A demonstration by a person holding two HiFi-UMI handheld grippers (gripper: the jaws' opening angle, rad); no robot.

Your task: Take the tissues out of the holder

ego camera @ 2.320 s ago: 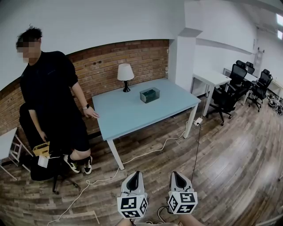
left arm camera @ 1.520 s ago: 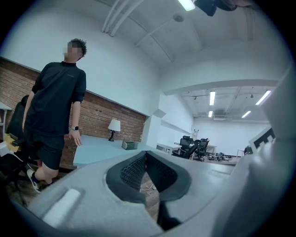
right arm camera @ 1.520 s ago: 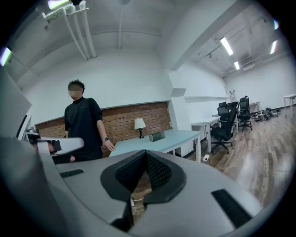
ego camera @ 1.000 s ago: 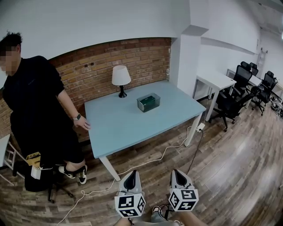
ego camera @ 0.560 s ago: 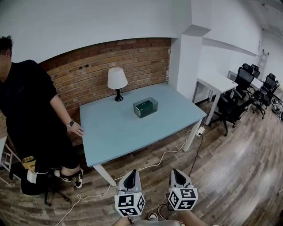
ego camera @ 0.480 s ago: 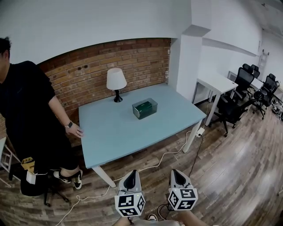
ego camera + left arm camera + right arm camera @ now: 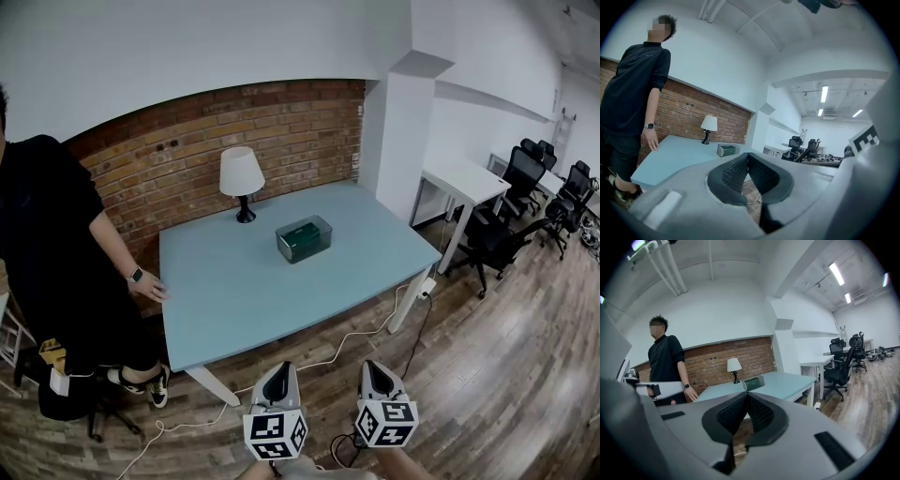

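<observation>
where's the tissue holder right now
In the head view the tissue holder sits near the middle of the blue table, just right of the lamp.

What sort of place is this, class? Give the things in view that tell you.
Most likely an office or shared workroom: black swivel office chairs stand by a white desk, and a blue table with a lamp sits before a brick wall.

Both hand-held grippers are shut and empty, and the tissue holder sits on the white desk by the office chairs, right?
No: the head view shows the tissue holder on the blue table, near the lamp. The left hand-held gripper and right hand-held gripper are shut and empty, as stated.
</observation>
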